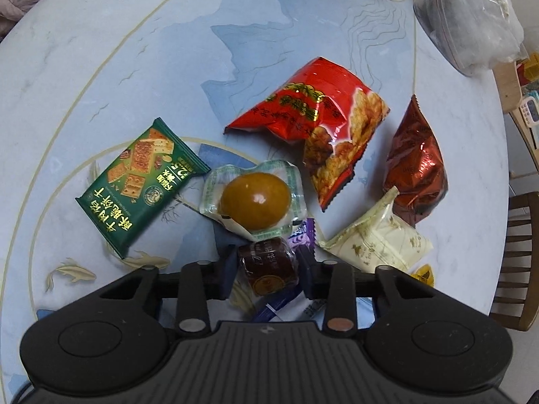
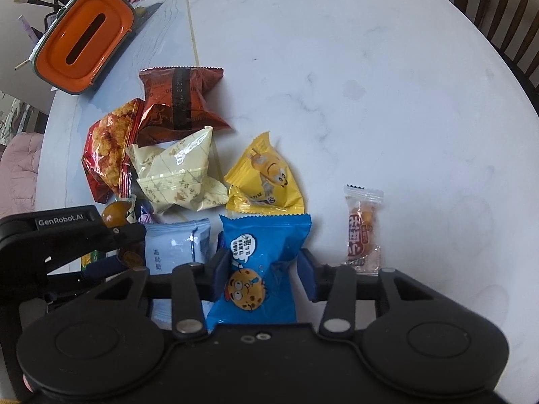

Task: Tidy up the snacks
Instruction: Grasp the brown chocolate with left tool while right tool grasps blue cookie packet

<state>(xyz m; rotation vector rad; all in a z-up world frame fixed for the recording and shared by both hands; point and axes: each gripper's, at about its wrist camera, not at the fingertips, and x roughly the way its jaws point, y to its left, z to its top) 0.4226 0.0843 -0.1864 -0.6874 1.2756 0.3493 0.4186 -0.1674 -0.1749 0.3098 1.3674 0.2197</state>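
Snack packets lie in a loose pile on a pale blue-white table (image 1: 101, 50). My left gripper (image 1: 267, 271) has its fingers around a small dark brown wrapped sweet (image 1: 267, 266), touching it on both sides. Beyond it lie a packed brown egg (image 1: 254, 200), a green cracker packet (image 1: 141, 181), a red snack bag (image 1: 316, 124), a dark red packet (image 1: 416, 161) and a cream packet (image 1: 377, 239). My right gripper (image 2: 264, 269) straddles a blue cookie packet (image 2: 261, 262); its pads (image 2: 305, 272) stand a little apart from the packet. The left gripper's body (image 2: 60, 235) shows in the right wrist view.
A yellow packet (image 2: 266, 178), a pale blue packet (image 2: 175, 245) and a clear wrapped sweet (image 2: 362, 232) lie close by. An orange-lidded box (image 2: 84, 40) stands at the far table edge. A clear plastic bag (image 1: 471, 17) and wooden chairs (image 1: 518, 262) border the table.
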